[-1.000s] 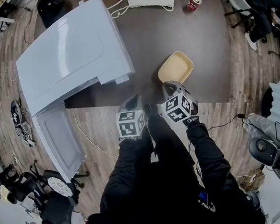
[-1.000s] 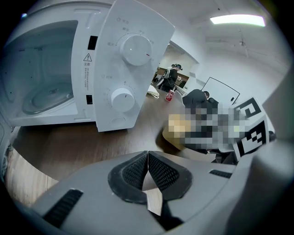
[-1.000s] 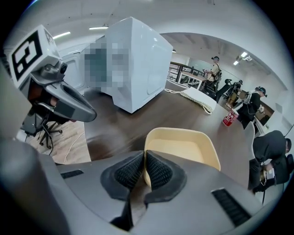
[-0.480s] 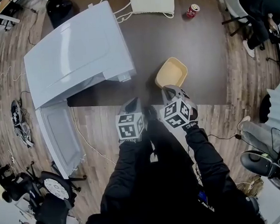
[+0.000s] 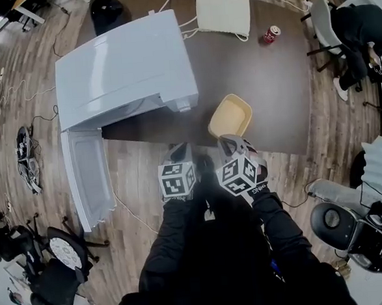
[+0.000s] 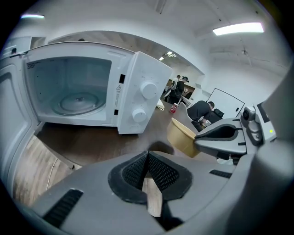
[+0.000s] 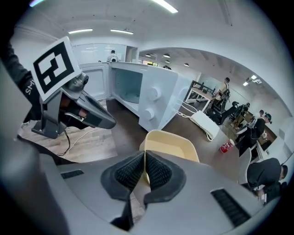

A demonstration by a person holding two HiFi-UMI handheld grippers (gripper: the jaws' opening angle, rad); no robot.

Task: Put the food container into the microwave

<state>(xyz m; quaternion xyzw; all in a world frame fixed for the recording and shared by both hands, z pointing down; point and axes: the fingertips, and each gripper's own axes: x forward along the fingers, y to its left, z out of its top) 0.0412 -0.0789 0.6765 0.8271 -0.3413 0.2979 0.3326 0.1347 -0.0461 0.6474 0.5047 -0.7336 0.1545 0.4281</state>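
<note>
We note the left gripper point(image 6: 148, 172) and right gripper point(image 7: 143, 170) closed, empty. The pale-yellow rectangular plastic food container point(image 5: 229, 115), at the worktop point(image 5: 271, 91) front edge, lies directly ahead of the right.

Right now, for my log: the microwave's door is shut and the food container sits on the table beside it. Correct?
No: the microwave door stands open, per the left gripper view; the food container does sit on the table beside it.

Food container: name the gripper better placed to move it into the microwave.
Right. The right gripper appears closed on the food container at its near rim, and the microwave stands open to its left. The left gripper is shut, holding nothing.
</note>
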